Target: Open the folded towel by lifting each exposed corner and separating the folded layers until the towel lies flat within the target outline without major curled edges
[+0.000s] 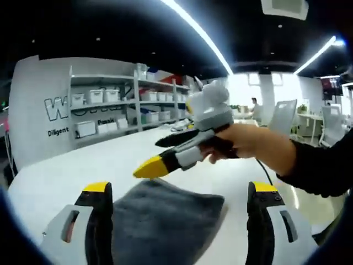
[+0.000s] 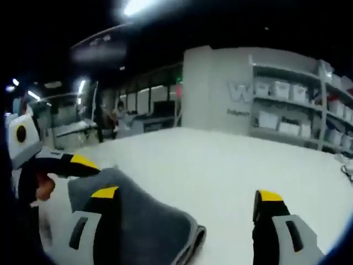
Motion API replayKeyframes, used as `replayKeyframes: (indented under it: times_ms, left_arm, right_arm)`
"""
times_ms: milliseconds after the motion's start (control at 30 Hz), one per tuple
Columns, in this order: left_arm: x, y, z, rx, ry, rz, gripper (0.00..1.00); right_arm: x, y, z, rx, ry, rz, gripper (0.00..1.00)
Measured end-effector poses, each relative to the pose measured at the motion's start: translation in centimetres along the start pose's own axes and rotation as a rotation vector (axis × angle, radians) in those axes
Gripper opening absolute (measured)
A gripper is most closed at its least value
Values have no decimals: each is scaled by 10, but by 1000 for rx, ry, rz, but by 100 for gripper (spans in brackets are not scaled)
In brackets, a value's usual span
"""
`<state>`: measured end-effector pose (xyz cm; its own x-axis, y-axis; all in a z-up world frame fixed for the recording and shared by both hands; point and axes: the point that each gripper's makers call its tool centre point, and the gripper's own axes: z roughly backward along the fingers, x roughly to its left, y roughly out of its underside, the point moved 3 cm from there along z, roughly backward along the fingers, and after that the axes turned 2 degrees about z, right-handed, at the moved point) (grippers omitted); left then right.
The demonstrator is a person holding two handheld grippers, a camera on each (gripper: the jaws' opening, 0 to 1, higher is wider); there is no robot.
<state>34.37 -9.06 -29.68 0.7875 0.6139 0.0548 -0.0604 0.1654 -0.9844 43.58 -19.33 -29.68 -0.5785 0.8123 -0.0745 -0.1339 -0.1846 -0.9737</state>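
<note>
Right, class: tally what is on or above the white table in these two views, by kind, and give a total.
Grey folded towel: 1
Handheld grippers with yellow tips: 2, the left gripper with jaws apart at the towel, and the right gripper hovering above the towel, jaws together
Total: 3, all on or above the white table

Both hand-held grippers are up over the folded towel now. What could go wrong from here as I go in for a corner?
1. The grey towel shows stacked layers at its near edge; a bite there may catch them all, lifting the bundle instead of opening it.
2. The right hand-held gripper hangs close above the towel, across from the left hand-held gripper; the two could collide.
3. No target outline is visible on the white table, so the towel could end up misplaced.
</note>
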Motion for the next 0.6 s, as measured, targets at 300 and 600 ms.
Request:
replayKeyframes:
  times_ms: [300, 600]
  left_arm:
    - [63, -10, 57, 0, -138, -21, 99]
    - [87, -4, 108, 8, -186, -45, 100]
  right_arm:
    - [20, -21, 31, -38, 63, 56, 99]
    - [36, -31, 61, -94, 98, 65, 99]
